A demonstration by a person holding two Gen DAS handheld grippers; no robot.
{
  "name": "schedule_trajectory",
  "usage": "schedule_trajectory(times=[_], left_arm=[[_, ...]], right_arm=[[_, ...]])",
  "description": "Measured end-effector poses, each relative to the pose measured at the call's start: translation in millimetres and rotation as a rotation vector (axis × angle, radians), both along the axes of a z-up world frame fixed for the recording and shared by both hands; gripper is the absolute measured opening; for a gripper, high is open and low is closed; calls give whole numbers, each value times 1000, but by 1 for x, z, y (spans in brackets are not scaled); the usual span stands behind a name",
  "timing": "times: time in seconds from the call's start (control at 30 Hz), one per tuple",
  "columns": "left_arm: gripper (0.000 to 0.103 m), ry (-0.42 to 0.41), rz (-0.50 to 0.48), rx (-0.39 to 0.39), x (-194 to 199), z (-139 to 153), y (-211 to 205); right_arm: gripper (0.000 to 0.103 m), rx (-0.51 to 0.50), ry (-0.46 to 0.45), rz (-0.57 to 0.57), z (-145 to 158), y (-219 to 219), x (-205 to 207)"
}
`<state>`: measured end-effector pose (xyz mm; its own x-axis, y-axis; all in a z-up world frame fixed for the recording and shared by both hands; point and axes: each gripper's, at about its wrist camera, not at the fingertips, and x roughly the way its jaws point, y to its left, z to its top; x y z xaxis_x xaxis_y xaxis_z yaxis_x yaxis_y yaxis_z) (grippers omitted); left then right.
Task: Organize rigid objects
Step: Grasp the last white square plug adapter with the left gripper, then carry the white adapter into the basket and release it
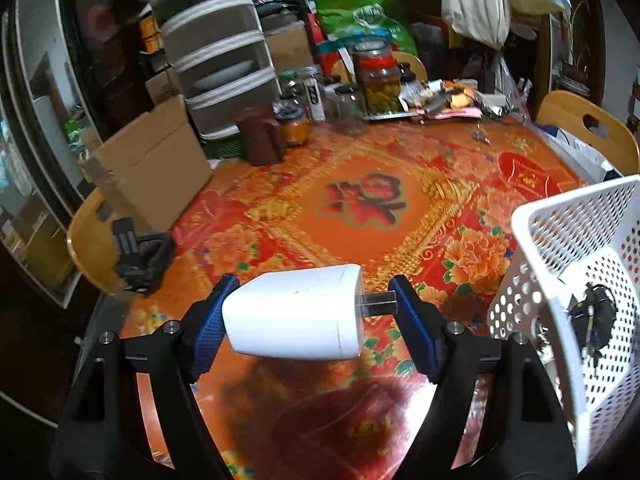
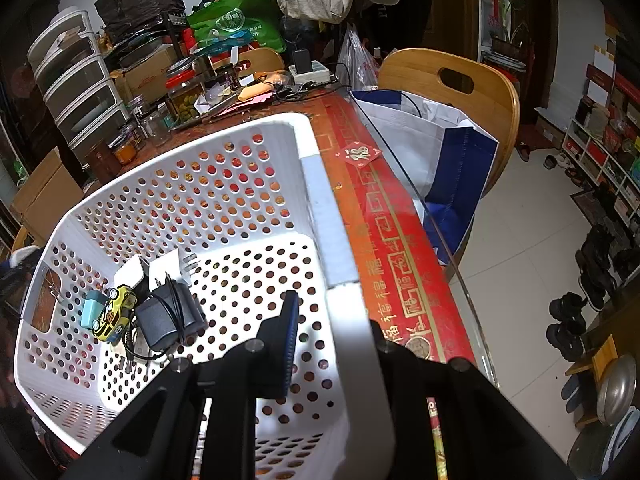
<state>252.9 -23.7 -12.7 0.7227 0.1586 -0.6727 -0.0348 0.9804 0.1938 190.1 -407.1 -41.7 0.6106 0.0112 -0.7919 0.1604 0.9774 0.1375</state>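
A white charger [image 1: 292, 312] with metal prongs hangs above the red patterned table [image 1: 360, 208]. My left gripper [image 1: 312, 292] is shut on it, one blue pad on its blunt end and the other against the prongs. The white perforated basket [image 1: 560, 240] stands to the right of it. My right gripper [image 2: 334, 312] is shut on the basket rim [image 2: 316, 200], one finger inside and one outside. In the basket lie a yellow toy car [image 2: 114, 312], a black adapter with its cable [image 2: 164, 316], two white chargers [image 2: 132, 272] and a pale blue plug [image 2: 92, 308].
Jars [image 1: 380, 80], a brown container [image 1: 260, 136] and papers crowd the table's far side. A black object [image 1: 140, 260] sits at its left edge by a wooden chair. A cardboard box [image 1: 152, 168] and drawers stand behind. A blue-white bag [image 2: 440, 152] rests on the right chair.
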Motion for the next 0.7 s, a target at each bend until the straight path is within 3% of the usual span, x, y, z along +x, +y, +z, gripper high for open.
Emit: schedule_trajectory(times=[0.2, 0.37, 0.53, 0.7], left_arm=[[75, -25, -3, -40, -31, 41, 1], [75, -67, -70, -26, -60, 68, -30], [75, -64, -122, -59, -74, 79, -59], [75, -44, -164, -27, -76, 76, -99]], right_arm=[[21, 1, -7, 8, 1, 0, 1], [21, 0, -8, 11, 1, 0, 2], [21, 0, -7, 12, 1, 0, 2], [21, 2, -11, 13, 1, 1, 1]])
